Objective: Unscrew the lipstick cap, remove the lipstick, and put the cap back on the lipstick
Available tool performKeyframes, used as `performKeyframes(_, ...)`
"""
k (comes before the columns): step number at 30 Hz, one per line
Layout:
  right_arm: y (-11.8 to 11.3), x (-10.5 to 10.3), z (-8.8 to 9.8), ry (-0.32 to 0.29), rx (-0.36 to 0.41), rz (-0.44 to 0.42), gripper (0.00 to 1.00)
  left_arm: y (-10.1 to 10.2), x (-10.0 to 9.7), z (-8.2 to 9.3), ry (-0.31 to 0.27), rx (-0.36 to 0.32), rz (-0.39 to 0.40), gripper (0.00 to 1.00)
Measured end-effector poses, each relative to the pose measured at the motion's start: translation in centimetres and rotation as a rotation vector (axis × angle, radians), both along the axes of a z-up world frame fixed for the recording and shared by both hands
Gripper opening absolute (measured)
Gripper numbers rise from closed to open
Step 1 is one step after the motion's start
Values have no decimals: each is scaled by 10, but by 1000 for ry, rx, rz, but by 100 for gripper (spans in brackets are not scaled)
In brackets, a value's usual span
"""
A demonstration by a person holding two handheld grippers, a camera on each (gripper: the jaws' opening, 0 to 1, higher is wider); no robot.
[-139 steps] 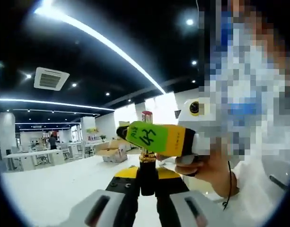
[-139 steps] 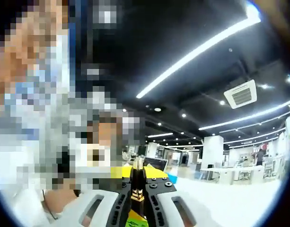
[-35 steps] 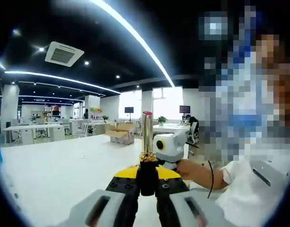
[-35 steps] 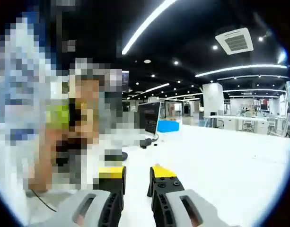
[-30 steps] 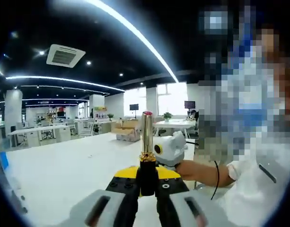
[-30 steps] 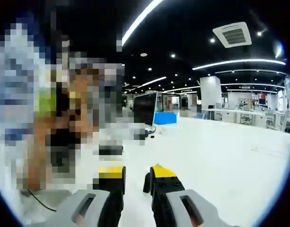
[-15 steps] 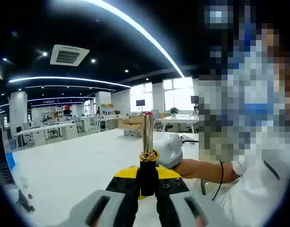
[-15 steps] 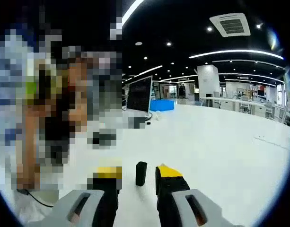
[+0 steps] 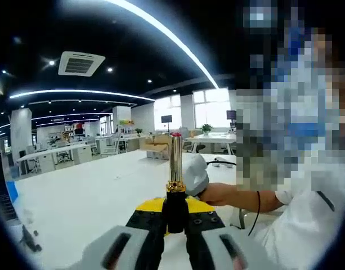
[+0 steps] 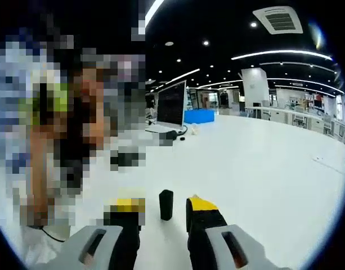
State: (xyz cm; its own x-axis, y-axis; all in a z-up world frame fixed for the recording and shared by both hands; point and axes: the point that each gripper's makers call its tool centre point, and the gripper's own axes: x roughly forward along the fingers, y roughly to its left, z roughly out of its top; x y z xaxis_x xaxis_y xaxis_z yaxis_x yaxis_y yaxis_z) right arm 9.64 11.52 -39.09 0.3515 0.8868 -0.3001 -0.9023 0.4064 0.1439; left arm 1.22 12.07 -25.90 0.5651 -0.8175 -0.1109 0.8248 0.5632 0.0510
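Left gripper view showed my left gripper point(image 9: 175, 216) clamped on the black base of the lipstick point(image 9: 175, 169), which stood upright with its gold tube and red tip bared above the jaws. In the right gripper view my right gripper point(image 10: 164, 216) stood apart and empty over the white surface point(image 10: 262, 169), with the small black cap point(image 10: 166, 205) standing upright between its jaws and not gripped. I judged the cap light, stiff and slick, best pinched across its sides, and the soft tip easily smeared.
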Motion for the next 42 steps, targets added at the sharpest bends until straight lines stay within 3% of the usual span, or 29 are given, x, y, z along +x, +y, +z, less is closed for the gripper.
performKeyframes(6, 9, 1, -8, 20, -21, 11, 30, -1, -3, 3, 0, -12, -16, 13)
performKeyframes(16, 13, 12, -18, 42, -37, -50, 29, -1, -3, 1, -4, 0, -9, 13)
performKeyframes(26, 15, 15, -25, 80, -38, -74, 21, 0, -2, 2, -2, -10, -13, 13)
performKeyframes(30, 15, 15, -25, 85, -30, -72, 14, 0, -1, 1, -2, -6, -13, 13)
performKeyframes(42, 5, 8, -18, 123, 20, -46, 12, 3, 1, 0, 14, -26, -21, 13)
